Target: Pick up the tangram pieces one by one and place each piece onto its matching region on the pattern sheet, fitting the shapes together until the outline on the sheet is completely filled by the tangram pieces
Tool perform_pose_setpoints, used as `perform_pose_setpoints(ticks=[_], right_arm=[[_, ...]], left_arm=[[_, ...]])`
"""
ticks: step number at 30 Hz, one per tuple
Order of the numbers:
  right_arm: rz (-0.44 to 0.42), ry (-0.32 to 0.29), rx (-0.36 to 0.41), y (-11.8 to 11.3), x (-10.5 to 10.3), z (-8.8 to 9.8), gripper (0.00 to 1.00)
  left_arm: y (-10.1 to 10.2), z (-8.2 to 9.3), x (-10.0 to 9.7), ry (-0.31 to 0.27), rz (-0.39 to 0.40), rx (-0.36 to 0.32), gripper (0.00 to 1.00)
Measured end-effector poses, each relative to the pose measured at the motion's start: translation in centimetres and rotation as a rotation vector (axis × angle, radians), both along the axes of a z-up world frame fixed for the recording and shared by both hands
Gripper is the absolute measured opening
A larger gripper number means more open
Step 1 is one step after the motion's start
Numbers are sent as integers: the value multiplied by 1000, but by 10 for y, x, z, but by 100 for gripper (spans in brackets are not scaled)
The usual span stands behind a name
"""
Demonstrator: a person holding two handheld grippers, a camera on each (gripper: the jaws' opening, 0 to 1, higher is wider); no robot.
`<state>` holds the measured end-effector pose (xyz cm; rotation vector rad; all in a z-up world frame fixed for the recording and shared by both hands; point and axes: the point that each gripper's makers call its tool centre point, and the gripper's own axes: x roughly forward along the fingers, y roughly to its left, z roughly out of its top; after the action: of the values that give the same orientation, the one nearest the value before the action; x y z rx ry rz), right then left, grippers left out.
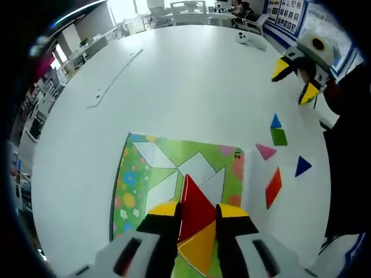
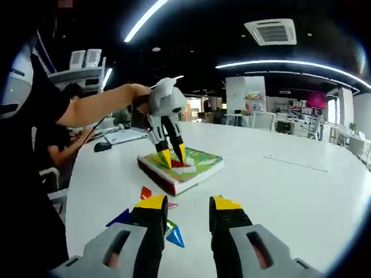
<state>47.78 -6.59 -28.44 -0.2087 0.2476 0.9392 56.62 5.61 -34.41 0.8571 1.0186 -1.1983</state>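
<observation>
Two handheld grippers work a tangram puzzle on a round white bench.

The left gripper [image 1: 197, 217] hangs over the pattern sheet [image 1: 136, 174], its jaws apart on either side of a red triangle [image 1: 194, 202] that lies on the sheet beside an orange triangle [image 1: 200, 246]; whether they pinch it cannot be told, and the jaws hide the sheet's near edge. The right gripper [image 2: 188, 211] hovers with jaws open and empty. Loose pieces lie beside the sheet: pink triangle [image 1: 265, 151], green square [image 1: 279, 136], two blue triangles [image 1: 302, 165], an orange-red parallelogram [image 1: 273, 186]. Small writing on the sheet's corner is unreadable. Wide bare bench [image 1: 191, 81] surrounds everything.
</observation>
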Motion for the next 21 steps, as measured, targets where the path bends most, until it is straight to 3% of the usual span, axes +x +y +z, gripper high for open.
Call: perform_pose_setpoints(ticks=[6,9,12,15,21], right_arm=[[159,6,-176,58,30,-24,25],[201,21,-227,74,35,-33,22],[205,18,-314,75,40,-42,17],[231,20,-337,79,37,-42,11],[312,31,-431,89,32,-51,12]], left_arm=[[0,-1,0,0,-3,5,26],[0,-1,1,1,-3,2,26],[0,-1,1,3,-5,-4,26],[-1,-1,1,5,-7,-6,26],[-1,-1,1,9,-6,-17,26]])
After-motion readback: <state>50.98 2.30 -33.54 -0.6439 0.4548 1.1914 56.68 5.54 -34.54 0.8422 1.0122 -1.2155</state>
